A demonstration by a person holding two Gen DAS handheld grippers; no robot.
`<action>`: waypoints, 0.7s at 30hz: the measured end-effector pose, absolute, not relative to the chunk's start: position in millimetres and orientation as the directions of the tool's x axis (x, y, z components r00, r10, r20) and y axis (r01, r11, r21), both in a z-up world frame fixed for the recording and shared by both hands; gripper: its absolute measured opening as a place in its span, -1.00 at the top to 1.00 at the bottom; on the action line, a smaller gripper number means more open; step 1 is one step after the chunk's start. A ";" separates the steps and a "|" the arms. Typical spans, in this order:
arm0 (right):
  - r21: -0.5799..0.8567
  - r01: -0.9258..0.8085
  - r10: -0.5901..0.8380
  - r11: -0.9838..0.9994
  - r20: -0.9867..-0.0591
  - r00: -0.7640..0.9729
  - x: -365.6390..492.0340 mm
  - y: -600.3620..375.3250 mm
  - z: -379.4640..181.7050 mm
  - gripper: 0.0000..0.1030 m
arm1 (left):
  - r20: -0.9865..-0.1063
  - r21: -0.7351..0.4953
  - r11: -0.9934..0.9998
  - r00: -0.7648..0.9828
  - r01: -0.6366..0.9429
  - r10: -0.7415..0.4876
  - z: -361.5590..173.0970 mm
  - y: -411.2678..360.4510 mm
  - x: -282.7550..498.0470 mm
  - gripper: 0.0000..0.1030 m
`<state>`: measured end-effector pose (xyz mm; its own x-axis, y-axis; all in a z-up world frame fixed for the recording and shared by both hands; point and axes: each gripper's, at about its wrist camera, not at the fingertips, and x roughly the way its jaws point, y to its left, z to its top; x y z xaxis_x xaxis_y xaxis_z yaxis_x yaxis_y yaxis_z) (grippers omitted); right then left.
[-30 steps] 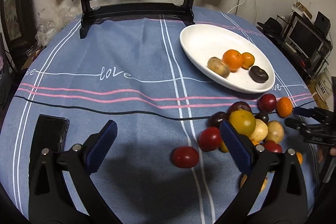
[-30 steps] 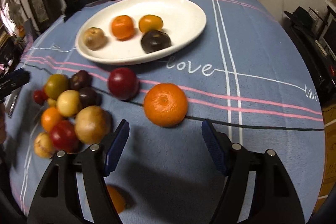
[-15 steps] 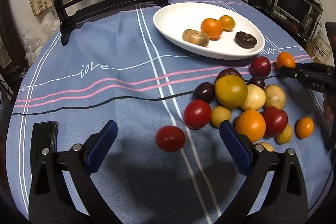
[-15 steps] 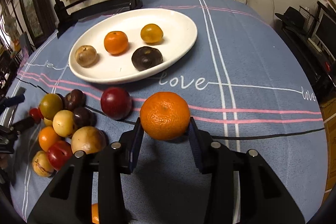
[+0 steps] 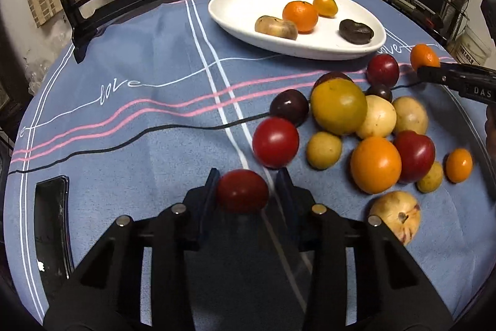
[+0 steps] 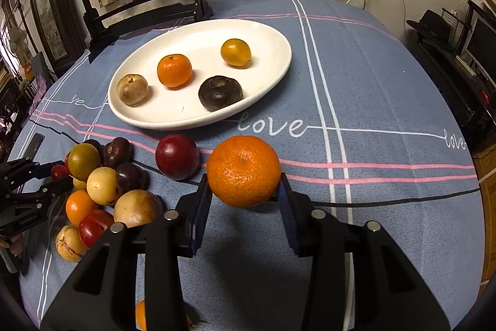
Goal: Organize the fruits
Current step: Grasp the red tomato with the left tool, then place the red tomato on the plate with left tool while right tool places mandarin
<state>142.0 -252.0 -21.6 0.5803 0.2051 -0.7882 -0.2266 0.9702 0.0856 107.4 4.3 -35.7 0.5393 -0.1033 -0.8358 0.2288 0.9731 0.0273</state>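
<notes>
Left wrist view: the left claw (image 5: 243, 188) has just closed onto a small red fruit (image 5: 241, 191) at lower centre. Right wrist view: the right claw (image 6: 245, 191) grips a large orange (image 6: 244, 170) at centre frame, below the white plate (image 6: 272, 82).

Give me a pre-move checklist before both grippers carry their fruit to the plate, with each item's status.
1. Left gripper grip: its jaws have just been closing and now sit against both sides of the red tomato. Ok.
2. Right gripper grip: pads press both sides of the big orange. Ok.
3. Orange lifted clear of the tablecloth: cannot tell.
4. Room on the white plate: four fruits on it, bare space at the far side. Ok.
5. Right gripper's path: the dark red plum sits just left of the orange, apart from it. Ok.
6. Tomato's path: the fruit pile lies between it and the plate. Not ok, lift first.
</notes>
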 end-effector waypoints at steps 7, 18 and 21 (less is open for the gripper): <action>0.079 -0.231 0.204 0.970 -0.786 0.584 141.4 -251.0 -20.3 0.18 | -0.838 0.014 0.975 0.535 0.220 -0.108 -35.5 8.4 99.9 0.26; 0.108 -0.244 0.240 0.964 -0.751 0.615 137.3 -252.8 -12.2 0.18 | -0.751 -0.051 0.974 0.634 0.220 -0.183 0.5 7.7 90.7 0.41; 0.122 -0.252 0.259 0.960 -0.725 0.638 135.3 -252.4 -8.5 0.18 | -0.741 -0.076 0.978 0.645 0.195 -0.186 10.2 9.2 96.1 0.41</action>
<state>135.3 -252.4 -8.5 0.6381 0.2592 -0.7250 -0.2520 0.9601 0.1215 96.1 9.2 10.2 0.6448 -0.1861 -0.7413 0.1946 0.9779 -0.0762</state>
